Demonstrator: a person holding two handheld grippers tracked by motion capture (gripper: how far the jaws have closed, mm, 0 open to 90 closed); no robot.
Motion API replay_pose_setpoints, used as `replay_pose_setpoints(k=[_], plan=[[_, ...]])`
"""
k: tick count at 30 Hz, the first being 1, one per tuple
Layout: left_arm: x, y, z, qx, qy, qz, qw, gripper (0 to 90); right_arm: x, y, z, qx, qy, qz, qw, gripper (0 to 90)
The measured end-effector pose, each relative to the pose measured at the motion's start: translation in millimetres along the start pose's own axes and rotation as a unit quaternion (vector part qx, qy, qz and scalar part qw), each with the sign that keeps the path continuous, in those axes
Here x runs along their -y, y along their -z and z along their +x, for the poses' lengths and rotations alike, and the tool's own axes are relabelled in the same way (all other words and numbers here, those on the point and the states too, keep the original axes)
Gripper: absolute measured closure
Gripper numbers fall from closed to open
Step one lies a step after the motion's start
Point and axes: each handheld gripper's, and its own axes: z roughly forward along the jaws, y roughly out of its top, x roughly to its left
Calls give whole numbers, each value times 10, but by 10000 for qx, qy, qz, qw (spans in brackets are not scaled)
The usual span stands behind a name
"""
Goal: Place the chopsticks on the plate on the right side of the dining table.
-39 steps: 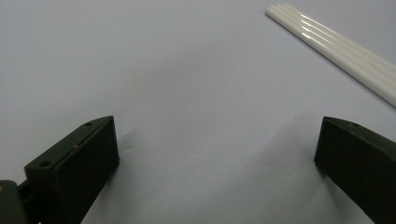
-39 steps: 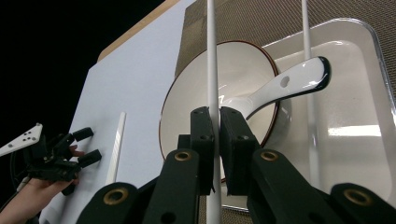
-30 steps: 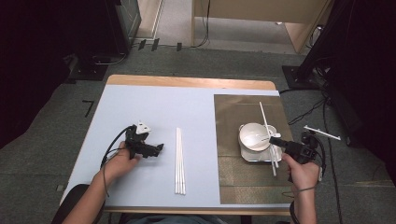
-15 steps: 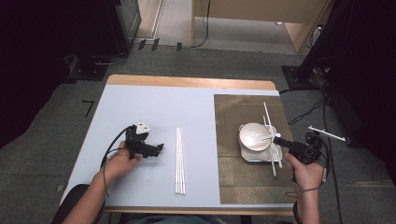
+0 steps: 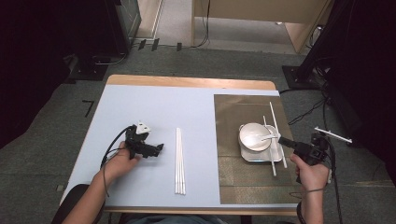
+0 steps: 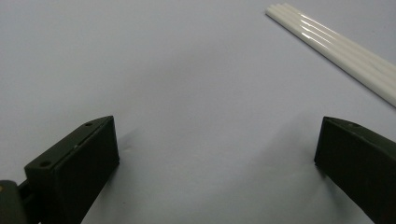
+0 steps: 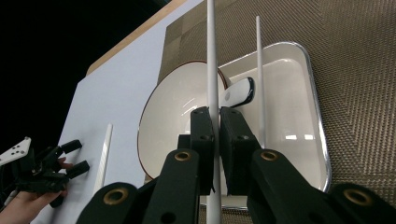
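No text, label, brand, number or sign can be read on anything here. The white bowl [image 7: 182,116] and the white tray [image 7: 299,140] under it are plain, as are the white chopsticks [image 5: 180,161] lying left of the tray. The woven brown placemat [image 5: 238,182] beneath the tray shows a weave and no lettering. The grey three-cornered plate on the left gripper [image 5: 159,148], well left of the tray, carries a few dark dots; they look like holes rather than print, though the view is too small to be sure.
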Motion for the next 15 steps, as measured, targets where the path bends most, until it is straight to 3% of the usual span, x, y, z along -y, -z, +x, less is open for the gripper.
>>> replay_pose_setpoints(k=[15], plan=[[0,0,0,0,1,-2,10000,0,-12,45,-71,147,-30,-52,9999,853]])
